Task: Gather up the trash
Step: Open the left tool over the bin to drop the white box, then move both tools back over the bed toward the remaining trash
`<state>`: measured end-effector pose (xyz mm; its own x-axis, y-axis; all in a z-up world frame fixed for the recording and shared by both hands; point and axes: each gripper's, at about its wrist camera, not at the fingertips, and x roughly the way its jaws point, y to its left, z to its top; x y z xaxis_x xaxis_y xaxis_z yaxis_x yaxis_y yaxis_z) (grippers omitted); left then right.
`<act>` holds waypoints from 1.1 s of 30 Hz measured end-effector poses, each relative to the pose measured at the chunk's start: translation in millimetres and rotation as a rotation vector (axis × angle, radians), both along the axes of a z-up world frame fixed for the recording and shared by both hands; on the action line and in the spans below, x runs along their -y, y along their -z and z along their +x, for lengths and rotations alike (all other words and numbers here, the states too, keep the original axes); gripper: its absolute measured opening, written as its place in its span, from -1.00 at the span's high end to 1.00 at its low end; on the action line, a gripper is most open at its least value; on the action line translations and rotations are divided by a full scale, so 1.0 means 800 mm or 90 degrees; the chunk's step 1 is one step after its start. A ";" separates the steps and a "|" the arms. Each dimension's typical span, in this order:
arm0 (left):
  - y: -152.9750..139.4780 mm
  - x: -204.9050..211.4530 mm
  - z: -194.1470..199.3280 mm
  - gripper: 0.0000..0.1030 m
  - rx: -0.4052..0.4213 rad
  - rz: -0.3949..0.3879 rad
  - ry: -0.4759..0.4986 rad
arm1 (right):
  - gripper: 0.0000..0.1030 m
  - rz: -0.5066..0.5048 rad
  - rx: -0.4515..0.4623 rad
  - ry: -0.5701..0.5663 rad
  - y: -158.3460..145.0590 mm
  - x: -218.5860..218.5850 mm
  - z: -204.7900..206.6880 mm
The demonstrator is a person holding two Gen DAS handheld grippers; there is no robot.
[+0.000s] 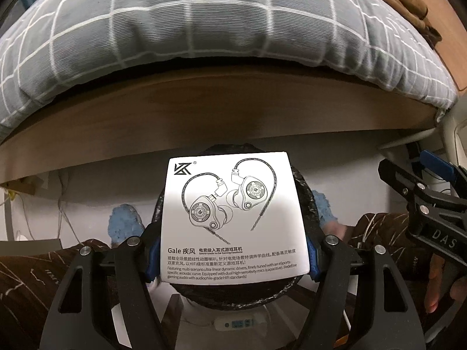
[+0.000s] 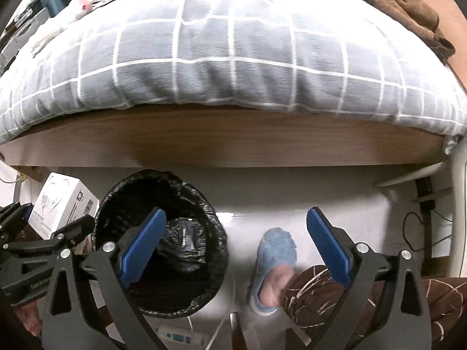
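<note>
A bed point(image 2: 233, 67) with a checked quilt fills the background. Below it the lined bin point(image 2: 163, 262) stands on the floor, a dark wad already inside. The left gripper point(image 1: 233, 259) has its jaws clenched on the earphone box point(image 1: 232, 218), over the bin (drop still to come). The right gripper point(image 2: 233, 250) hangs with jaws spread, empty.

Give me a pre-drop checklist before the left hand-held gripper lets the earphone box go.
1. Left hand-held gripper shut on the earphone box: ok.
2. Box over the trash bin: ok in the left wrist view, where the black liner rim shows around it.
3. Bin mouth open: ok.
4. Room in the bin: ok, only little inside.
5. Right hand-held gripper open, holding nothing: ok.
6. Slippered foot beside the bin, not under the box: ok.
</note>
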<state>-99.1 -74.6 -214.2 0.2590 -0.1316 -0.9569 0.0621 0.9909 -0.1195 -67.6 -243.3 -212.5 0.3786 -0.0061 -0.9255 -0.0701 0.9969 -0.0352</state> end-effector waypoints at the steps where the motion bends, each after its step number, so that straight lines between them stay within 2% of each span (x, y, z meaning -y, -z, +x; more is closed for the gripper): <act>1: 0.002 0.000 0.003 -0.35 0.001 0.000 0.000 | -0.81 -0.001 -0.001 0.004 0.001 0.001 0.000; 5: 0.004 0.003 0.004 -0.39 0.004 0.004 0.002 | -0.81 0.002 -0.004 0.019 0.003 0.005 0.002; 7: 0.003 0.007 0.003 -0.50 0.009 0.015 0.001 | -0.81 0.004 0.000 0.019 0.002 0.004 0.003; 8: 0.001 0.010 0.002 -0.65 0.012 0.020 0.000 | -0.81 0.004 0.004 0.019 0.001 0.004 0.003; 9: 0.000 0.010 0.002 -0.73 0.017 0.025 -0.004 | -0.81 0.004 0.005 0.018 0.000 0.003 0.003; 12: -0.002 0.008 0.003 -0.81 0.021 0.028 -0.012 | -0.81 0.006 0.008 0.017 -0.002 0.003 0.004; 16: -0.011 0.001 0.004 -0.84 0.036 0.031 -0.017 | -0.81 0.012 0.026 0.016 -0.013 -0.002 0.004; 20: -0.025 -0.002 0.008 -0.84 0.064 0.039 -0.026 | -0.81 0.017 0.071 -0.002 -0.039 -0.011 0.003; 26: -0.057 -0.013 0.016 -0.84 0.111 0.044 -0.043 | -0.81 0.032 0.133 -0.007 -0.079 -0.016 0.006; 33: -0.099 -0.018 0.019 -0.84 0.168 0.047 -0.045 | -0.81 0.021 0.198 -0.025 -0.119 -0.029 0.011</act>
